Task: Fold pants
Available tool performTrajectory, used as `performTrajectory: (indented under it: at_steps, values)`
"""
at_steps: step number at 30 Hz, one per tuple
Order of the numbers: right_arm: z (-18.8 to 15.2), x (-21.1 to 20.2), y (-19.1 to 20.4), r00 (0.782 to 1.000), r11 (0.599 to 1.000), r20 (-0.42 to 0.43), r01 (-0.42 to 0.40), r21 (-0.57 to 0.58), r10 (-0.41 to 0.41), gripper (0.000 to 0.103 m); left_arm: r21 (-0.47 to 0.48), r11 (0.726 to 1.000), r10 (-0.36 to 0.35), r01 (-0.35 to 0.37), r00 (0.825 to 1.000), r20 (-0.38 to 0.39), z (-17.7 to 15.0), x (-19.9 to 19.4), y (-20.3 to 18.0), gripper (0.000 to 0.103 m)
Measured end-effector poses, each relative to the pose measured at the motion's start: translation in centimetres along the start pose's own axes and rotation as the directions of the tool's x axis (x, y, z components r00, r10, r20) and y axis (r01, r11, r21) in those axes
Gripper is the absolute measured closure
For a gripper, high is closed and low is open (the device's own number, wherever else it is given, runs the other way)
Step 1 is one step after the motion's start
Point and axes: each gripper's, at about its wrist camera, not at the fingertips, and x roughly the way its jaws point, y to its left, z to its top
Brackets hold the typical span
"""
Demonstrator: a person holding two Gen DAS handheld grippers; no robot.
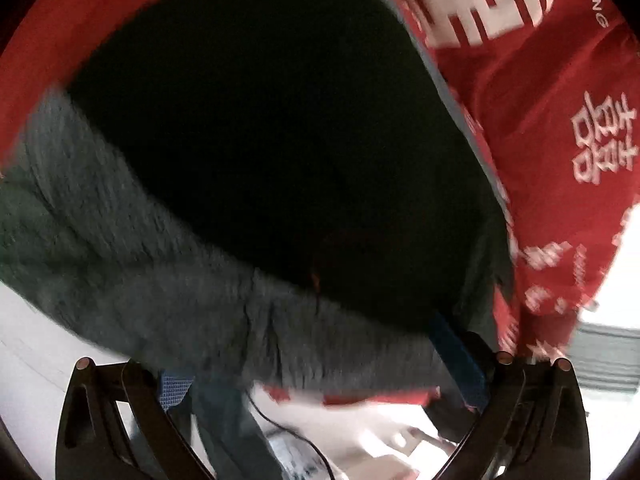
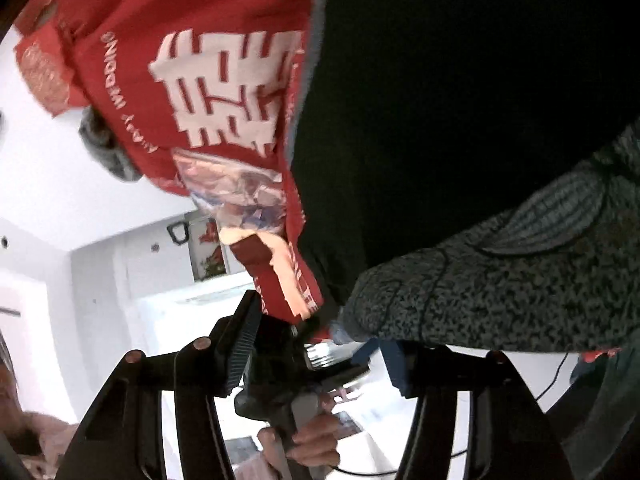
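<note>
The pants (image 1: pixel 248 168) are dark, with a grey knitted waistband (image 1: pixel 132 280), and fill most of the left wrist view on a red bedspread (image 1: pixel 532 128). My left gripper (image 1: pixel 320 392) is wide apart, its blue-padded fingers (image 1: pixel 456 356) at the waistband's lower edge with cloth between them. In the right wrist view the dark pants (image 2: pixel 460 100) and speckled grey waistband (image 2: pixel 500 292) fill the right side. My right gripper (image 2: pixel 316 344) stands open, its fingers (image 2: pixel 396 368) just under the waistband edge. The other gripper's handle and a hand (image 2: pixel 308 436) show between them.
The red bedspread with white characters (image 2: pixel 208 80) hangs over the bed edge. A clear plastic bag (image 2: pixel 240 192) lies on it. White walls and a door (image 2: pixel 120 280) are beyond. A black cable (image 1: pixel 296 432) runs below the bed edge.
</note>
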Motion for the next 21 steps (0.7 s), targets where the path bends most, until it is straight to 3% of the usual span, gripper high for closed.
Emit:
performTrajectory:
  at_steps: [1, 3, 6, 8, 10, 11, 12, 13, 15, 16, 18, 21]
  values:
    - [-0.1, -0.3, -0.2, 1.000, 1.000, -0.005, 0.031, 0.001, -0.031, 0.042, 0.007, 0.997, 0.074, -0.074, 0.997, 0.025, 0.5, -0.2, -0.4, 0.008]
    - [-0.6, -0.6, -0.9, 0.992, 0.992, 0.012, 0.123, 0.014, -0.123, 0.042, 0.027, 0.990, 0.138, -0.138, 0.990, 0.020, 0.9, 0.0, -0.6, 0.030]
    - [-1.3, -2.3, -3.1, 0.971, 0.971, 0.056, 0.231, 0.061, -0.234, 0.042, 0.066, 0.984, 0.164, -0.164, 0.986, 0.002, 0.8, 0.4, -0.4, 0.040]
    - [-1.6, -4.0, -5.0, 0.966, 0.967, 0.103, 0.222, 0.128, -0.235, 0.042, 0.088, 0.979, 0.184, -0.183, 0.983, -0.001, 0.7, 0.7, 0.0, 0.048]
    - [-1.7, -6.2, -6.6, 0.974, 0.969, 0.171, 0.112, 0.219, -0.152, 0.044, 0.105, 0.978, 0.179, -0.178, 0.984, 0.003, 0.6, 0.7, 0.0, 0.050]
    - [-1.7, -7.3, -7.3, 0.971, 0.964, 0.213, 0.047, 0.261, -0.105, 0.057, 0.120, 0.976, 0.185, -0.184, 0.983, 0.001, 0.4, 0.8, -0.4, 0.058]
    - [-1.5, -8.1, -7.7, 0.967, 0.955, 0.241, 0.008, 0.296, -0.083, 0.085, 0.130, 0.972, 0.195, -0.193, 0.981, 0.000, 0.4, 0.7, -0.6, 0.066]
    - [-1.2, -8.7, -7.6, 0.964, 0.945, 0.245, 0.024, 0.326, -0.108, 0.097, 0.130, 0.974, 0.189, -0.186, 0.982, -0.006, 0.4, 0.3, -0.5, 0.070]
    - [-0.5, -9.0, -5.8, 0.963, 0.953, 0.207, 0.108, 0.284, -0.171, 0.096, 0.118, 0.975, 0.189, -0.187, 0.982, -0.003, 1.0, -0.9, -0.6, 0.075]
    - [0.4, -9.2, -3.6, 0.960, 0.960, 0.166, 0.189, 0.207, -0.225, 0.096, 0.114, 0.976, 0.186, -0.185, 0.983, 0.004, 1.2, -1.4, -1.0, 0.075]
    - [2.0, -9.3, 0.2, 0.953, 0.959, 0.116, 0.270, 0.085, -0.278, 0.096, 0.105, 0.982, 0.158, -0.159, 0.987, 0.022, 1.9, -2.8, -2.4, 0.075]
    - [5.5, -9.8, 5.4, 0.941, 0.938, 0.049, 0.338, -0.082, -0.335, 0.096, 0.126, 0.981, 0.136, -0.146, 0.987, 0.083, 3.4, -4.7, -6.2, 0.075]
